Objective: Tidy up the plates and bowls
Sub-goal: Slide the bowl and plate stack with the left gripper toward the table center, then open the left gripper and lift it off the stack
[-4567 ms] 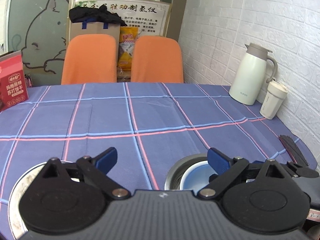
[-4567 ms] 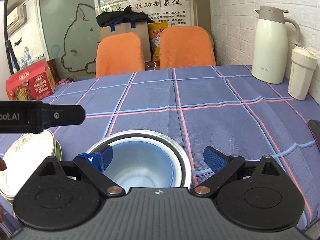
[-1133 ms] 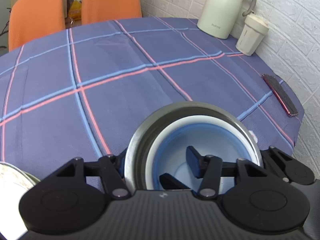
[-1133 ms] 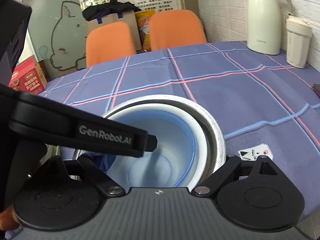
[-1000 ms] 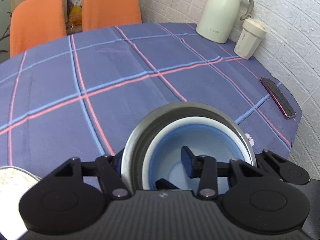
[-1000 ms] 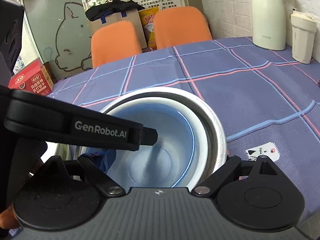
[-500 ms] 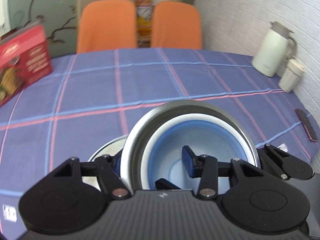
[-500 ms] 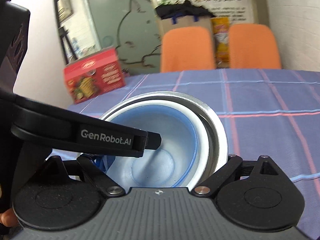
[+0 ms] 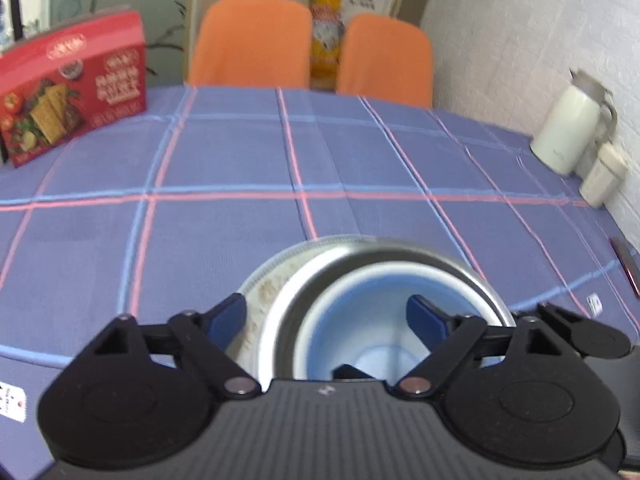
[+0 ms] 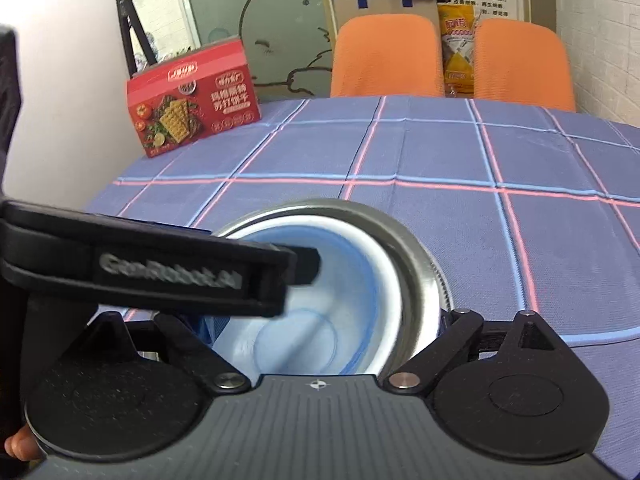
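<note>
Bowls: round steel bowl (image 9: 288,316) with blue-lined white plastic bowl (image 9: 360,308) nested inside it. Lay over a speckled white round plate (image 9: 256,292) on the blue checked counter (image 9: 220,160). Kept left claw (image 9: 328,316) spread, one finger outside the steel bowl's rim, the other inside. Right claw (image 10: 320,322) likewise spread, straddling the steel bowl.

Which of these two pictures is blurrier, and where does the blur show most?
Left wrist view is blurrier: the kettle, the orange chairs and the steel bowl rim all smear, as from motion. Right wrist view is sharper: the red box print reads clearly, and only the left gripper crossing close to the lens is soft. Both bend straight lines, fisheye style.
</note>
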A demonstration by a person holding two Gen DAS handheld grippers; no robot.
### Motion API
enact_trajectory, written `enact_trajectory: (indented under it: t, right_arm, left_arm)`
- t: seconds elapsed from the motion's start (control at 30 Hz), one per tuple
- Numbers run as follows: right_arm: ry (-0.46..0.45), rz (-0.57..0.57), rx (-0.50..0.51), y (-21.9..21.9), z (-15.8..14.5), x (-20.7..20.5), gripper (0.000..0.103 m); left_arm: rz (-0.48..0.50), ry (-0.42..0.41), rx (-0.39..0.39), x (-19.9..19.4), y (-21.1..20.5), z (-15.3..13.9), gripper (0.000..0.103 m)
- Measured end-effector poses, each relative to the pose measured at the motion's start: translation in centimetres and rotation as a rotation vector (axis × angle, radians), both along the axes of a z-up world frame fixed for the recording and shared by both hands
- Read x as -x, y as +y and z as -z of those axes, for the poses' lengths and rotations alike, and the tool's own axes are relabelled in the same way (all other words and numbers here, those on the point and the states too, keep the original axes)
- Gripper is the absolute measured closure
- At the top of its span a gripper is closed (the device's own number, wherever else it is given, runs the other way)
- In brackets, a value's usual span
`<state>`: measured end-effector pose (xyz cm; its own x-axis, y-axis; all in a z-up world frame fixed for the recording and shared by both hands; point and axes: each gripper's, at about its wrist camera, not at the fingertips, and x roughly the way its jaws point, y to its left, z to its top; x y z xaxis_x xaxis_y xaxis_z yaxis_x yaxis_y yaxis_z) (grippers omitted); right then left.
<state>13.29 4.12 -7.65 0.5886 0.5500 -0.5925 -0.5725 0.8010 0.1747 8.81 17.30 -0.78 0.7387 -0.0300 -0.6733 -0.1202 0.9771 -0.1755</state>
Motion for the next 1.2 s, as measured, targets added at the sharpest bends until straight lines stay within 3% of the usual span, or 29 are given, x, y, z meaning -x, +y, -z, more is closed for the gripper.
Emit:
enact_trajectory:
  t: [0.13,0.3,0.5,0.6,0.8,1.07,1.2]
  right_arm:
    - [-0.061,0.067,-0.032,-1.1,-1.1,0.0,0.022]
    - [-0.117,0.137,-0.113,-3.2,-2.8,-0.7,0.022]
    - [-0.197,0.252,-0.224,-6.3,-4.1,-2.4,0.021]
    - [-0.129,0.299,-0.223,-8.0,-3.0,-2.0,0.021]
    - [-0.092,0.361,-0.214,-10.6,-1.3,1.2,0.021]
    - [-0.117,0.419,-0.053,-10.9,-0.2,6.7,0.021]
    - [-0.138,0.434,-0.062,-12.2,0.4,9.4,0.021]
  left_arm:
    - [-0.092,-0.121,-0.049,1.3,1.1,-2.3,0.005]
    - [-0.150,-0.199,0.015,2.0,1.7,-4.4,0.002]
    - [-0.216,-0.336,0.073,3.2,-1.1,-5.3,0.002]
    - [-0.202,-0.317,0.046,3.9,-3.0,-5.1,0.002]
    - [-0.177,-0.327,-0.050,6.8,-6.7,-4.2,0.002]
    - [-0.155,-0.301,-0.143,11.9,-10.5,-1.3,0.001]
    - [-0.136,-0.304,-0.149,14.6,-11.4,-0.4,0.001]
